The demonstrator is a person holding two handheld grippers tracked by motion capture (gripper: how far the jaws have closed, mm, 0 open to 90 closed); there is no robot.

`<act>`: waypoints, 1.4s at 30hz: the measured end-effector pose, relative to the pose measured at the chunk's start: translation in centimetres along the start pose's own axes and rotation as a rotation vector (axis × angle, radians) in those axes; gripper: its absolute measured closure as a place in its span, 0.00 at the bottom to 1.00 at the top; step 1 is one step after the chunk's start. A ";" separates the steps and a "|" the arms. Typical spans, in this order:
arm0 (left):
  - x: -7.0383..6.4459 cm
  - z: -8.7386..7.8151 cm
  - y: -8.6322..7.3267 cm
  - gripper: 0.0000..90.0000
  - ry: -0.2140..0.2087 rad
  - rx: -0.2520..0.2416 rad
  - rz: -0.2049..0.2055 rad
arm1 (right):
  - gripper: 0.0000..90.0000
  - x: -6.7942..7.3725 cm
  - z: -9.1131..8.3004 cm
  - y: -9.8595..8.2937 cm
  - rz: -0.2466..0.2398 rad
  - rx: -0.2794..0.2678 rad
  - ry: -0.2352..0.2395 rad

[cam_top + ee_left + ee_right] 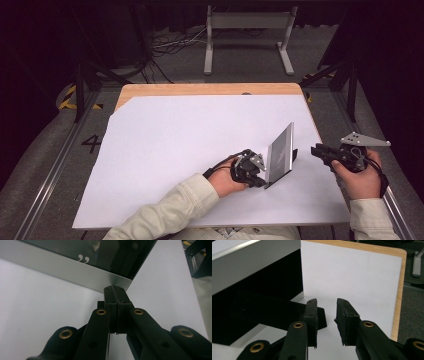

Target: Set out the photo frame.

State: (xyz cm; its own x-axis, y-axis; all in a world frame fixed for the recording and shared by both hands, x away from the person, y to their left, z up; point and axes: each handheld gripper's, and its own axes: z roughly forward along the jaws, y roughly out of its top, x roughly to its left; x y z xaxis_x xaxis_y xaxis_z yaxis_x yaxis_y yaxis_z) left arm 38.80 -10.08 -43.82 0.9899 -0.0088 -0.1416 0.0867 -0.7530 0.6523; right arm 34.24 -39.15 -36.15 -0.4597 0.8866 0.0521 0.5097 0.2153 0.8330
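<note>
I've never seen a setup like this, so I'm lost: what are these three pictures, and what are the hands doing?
A person sits at a table covered by a white sheet, holding a hand tool with two black fingers in each hand. The high view looks down from above; the other two come from cameras riding on each tool. The left gripper is pinched shut on the corner of a standing picture frame, silver-edged with a dark face. The right gripper is open beside the frame's black back stand, holding nothing.

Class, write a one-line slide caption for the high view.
Left claw pinches the corner of a standing silver photo frame on the white table sheet, while the open right claw waits beside it.
</note>
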 end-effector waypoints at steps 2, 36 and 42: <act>-0.1 0.4 0.5 1.00 -0.007 0.002 -0.001 | 0.79 -0.1 -0.5 0.1 0.003 -0.010 -0.004; 0.4 -0.4 0.4 0.89 0.040 -0.109 -0.073 | 0.66 0.9 -3.7 3.0 0.041 -0.133 0.024; 0.5 -2.2 -1.6 0.87 0.062 -0.136 -0.110 | 0.63 1.6 -3.1 3.7 0.031 -0.133 0.062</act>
State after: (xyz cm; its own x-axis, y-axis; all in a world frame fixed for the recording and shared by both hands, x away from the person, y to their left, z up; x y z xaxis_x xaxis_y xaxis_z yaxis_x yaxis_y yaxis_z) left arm 39.39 -7.46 -43.32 0.9784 0.1124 -0.1738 0.2046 -0.6510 0.7310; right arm 33.16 -38.24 -31.23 -0.4914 0.8640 0.1095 0.4255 0.1285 0.8958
